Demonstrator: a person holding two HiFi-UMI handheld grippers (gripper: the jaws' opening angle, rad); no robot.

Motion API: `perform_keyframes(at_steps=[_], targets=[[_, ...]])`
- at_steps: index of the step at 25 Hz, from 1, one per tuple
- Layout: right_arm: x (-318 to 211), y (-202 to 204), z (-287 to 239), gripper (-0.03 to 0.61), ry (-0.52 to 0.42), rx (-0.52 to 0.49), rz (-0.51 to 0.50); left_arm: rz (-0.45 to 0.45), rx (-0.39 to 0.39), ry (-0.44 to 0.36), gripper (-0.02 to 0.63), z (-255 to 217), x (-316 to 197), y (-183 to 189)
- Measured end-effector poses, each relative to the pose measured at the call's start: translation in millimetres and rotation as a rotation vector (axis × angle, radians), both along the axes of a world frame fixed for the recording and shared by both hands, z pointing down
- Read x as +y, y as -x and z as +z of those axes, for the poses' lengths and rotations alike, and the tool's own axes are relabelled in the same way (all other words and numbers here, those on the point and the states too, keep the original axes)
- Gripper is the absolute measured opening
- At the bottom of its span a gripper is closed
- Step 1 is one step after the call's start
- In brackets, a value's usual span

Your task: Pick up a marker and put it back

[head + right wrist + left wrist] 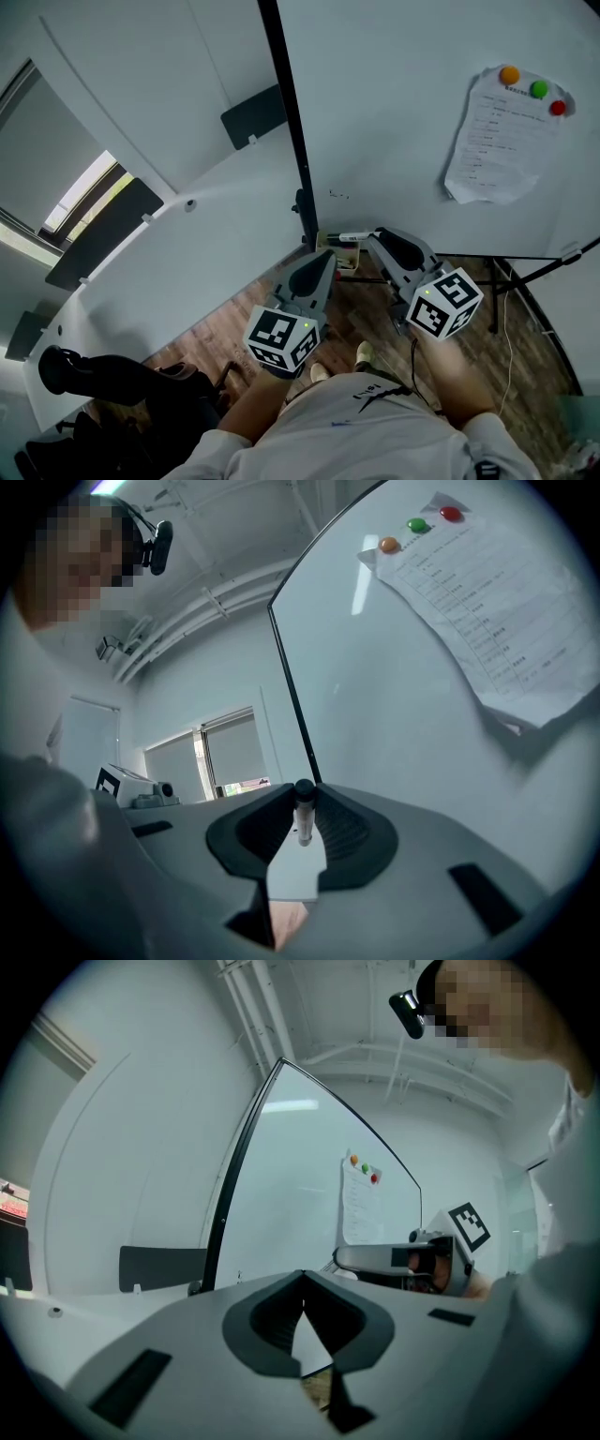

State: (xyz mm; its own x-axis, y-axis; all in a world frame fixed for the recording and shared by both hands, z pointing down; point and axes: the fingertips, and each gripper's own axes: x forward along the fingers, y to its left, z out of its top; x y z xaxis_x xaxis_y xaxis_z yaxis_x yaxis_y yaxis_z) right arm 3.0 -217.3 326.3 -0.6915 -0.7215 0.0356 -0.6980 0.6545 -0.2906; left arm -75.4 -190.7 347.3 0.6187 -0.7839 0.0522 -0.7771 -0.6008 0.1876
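Note:
A white marker point(303, 819) with a black end stands gripped between the tips of my right gripper point(304, 797), which is shut on it. In the head view the marker point(351, 237) pokes leftward from the right gripper point(373, 235), close to the lower left corner of the whiteboard point(394, 103). My left gripper point(326, 259) hangs just below and to the left of it. Its jaws point(302, 1279) meet at the tips with nothing between them. From the left gripper view the right gripper point(384, 1258) shows side-on before the board.
A printed sheet point(502, 141) hangs on the board under orange, green and red magnets. The board's black frame edge point(286, 122) runs down to the stand legs point(534, 277) on the wood floor. A black office chair point(103, 380) stands at the lower left.

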Motion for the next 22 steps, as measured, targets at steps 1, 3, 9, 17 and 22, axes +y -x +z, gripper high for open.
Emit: perform_keyframes(at_steps=[1,3,9,17,22], targets=[[-0.6,-0.1,1.0,0.080,0.003,0.002,0.000,-0.002,0.000,0.001,0.011,0.9,-0.4,0.0],[-2.0,-0.6,4.1,0.080,0.008,0.004,0.000,-0.007,0.000,0.002,0.011,2.8,-1.2,0.3],[-11.2,-5.8,23.0,0.080,0.028,0.008,0.007,-0.012,-0.003,-0.009,0.011,12.6,-5.6,-0.1],[-33.9,-8.2,64.1,0.080,0.093,0.022,0.015,-0.041,-0.009,0.046,0.011,49.7,-21.4,-0.9],[-52.4,-3.4,99.5,0.080,0.132,0.020,0.014,-0.067,-0.017,0.090,0.011,75.6,-31.1,2.4]])
